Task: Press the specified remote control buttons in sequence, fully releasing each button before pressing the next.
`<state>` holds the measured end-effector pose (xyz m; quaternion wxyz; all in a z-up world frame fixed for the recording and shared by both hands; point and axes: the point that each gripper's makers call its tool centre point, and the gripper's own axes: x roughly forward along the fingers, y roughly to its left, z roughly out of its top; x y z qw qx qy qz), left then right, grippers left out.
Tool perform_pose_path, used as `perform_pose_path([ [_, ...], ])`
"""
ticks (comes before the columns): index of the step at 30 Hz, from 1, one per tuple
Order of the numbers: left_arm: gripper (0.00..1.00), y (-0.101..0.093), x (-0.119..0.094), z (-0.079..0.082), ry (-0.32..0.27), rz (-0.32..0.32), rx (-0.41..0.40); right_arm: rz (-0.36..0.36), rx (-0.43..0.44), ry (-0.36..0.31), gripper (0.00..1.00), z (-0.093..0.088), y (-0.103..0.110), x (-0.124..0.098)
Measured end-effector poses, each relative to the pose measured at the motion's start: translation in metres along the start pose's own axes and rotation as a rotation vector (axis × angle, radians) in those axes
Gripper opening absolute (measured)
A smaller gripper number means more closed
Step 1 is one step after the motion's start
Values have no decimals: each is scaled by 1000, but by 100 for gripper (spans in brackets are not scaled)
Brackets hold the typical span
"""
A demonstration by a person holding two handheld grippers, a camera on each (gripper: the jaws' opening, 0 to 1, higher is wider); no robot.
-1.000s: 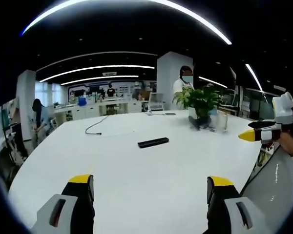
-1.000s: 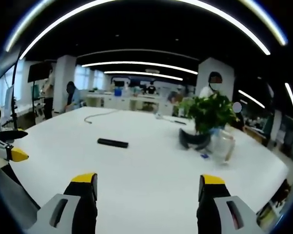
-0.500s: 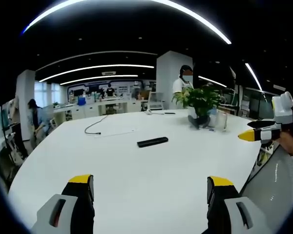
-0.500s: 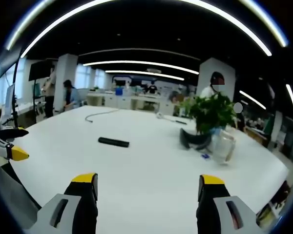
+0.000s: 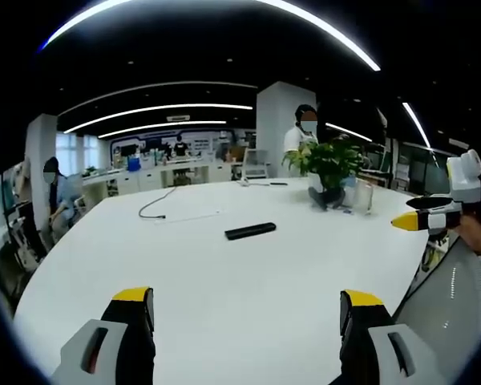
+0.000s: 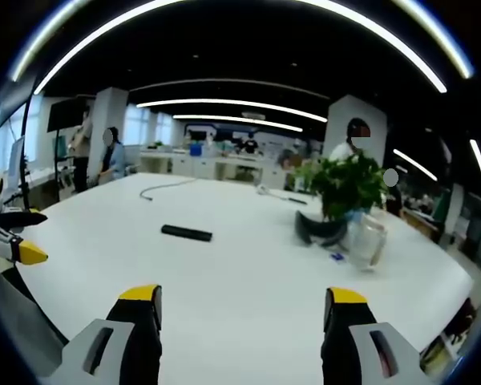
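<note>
A slim black remote control lies flat on the big white table, well beyond my left gripper, whose jaws stand wide apart with nothing between them. In the right gripper view the same remote control lies left of centre, far ahead of my right gripper, also open and holding nothing. The right gripper enters the left gripper view at the right edge, its yellow-tipped jaws pointing left. The left gripper shows at the left edge of the right gripper view.
A potted green plant and a clear glass jug stand on the table's right side. A dark cable lies at the far end. A person stands behind the plant; others are by desks at the left.
Neither gripper has moved and the remote lies still. Only the people in the background have shifted a little.
</note>
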<state>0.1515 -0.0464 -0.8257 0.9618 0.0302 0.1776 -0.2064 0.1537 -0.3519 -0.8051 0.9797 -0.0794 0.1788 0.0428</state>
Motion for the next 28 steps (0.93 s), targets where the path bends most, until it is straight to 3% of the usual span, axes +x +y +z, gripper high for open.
perform_pose_path([
  [28,100,0,0,-3,15,0,1,0,21,8,81,-2,-2,-1],
])
